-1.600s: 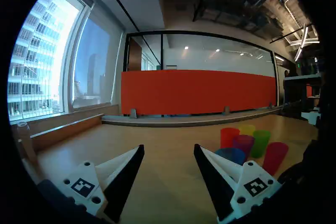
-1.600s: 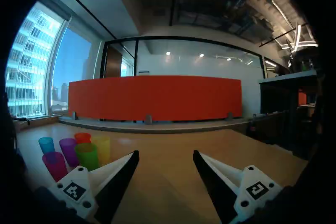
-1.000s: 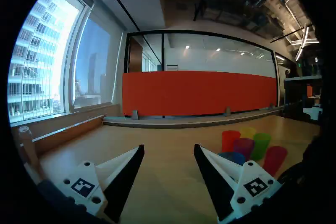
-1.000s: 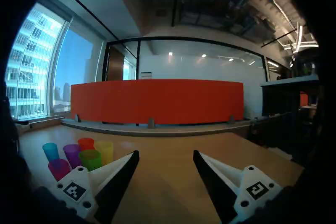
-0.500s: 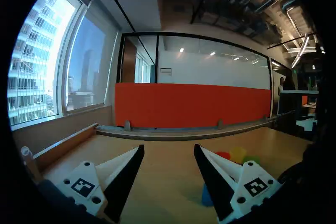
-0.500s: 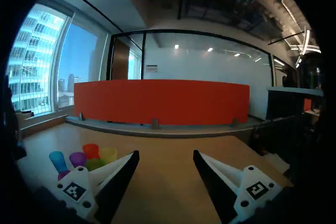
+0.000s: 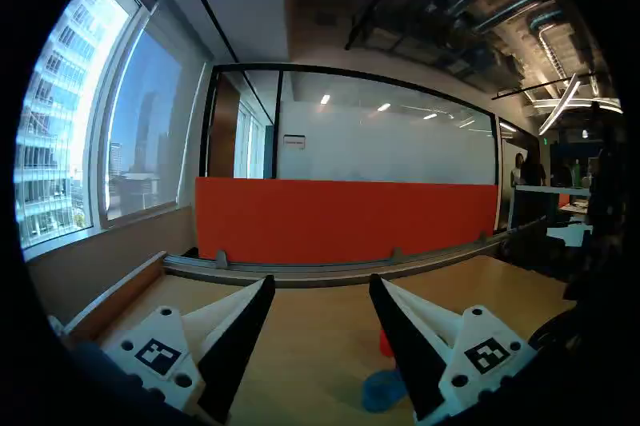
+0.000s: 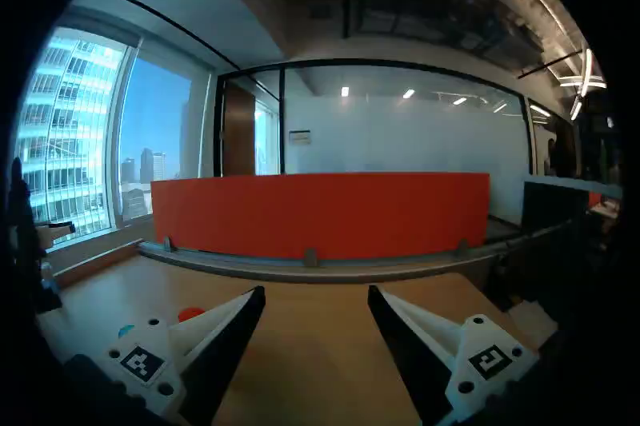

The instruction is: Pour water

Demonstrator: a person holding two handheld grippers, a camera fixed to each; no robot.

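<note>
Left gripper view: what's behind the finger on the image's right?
A blue cup and a sliver of a red cup poke out beside it, on the wooden table. The finger covers the rest of both.

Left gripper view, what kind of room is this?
Probably an open-plan office: a wooden desk with an orange divider panel, a glass-walled room behind it, and big windows onto city towers.

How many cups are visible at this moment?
2: a blue cup low in the left gripper view and a red cup just beyond it, both partly behind the left gripper. Others may be hidden behind it.
</note>
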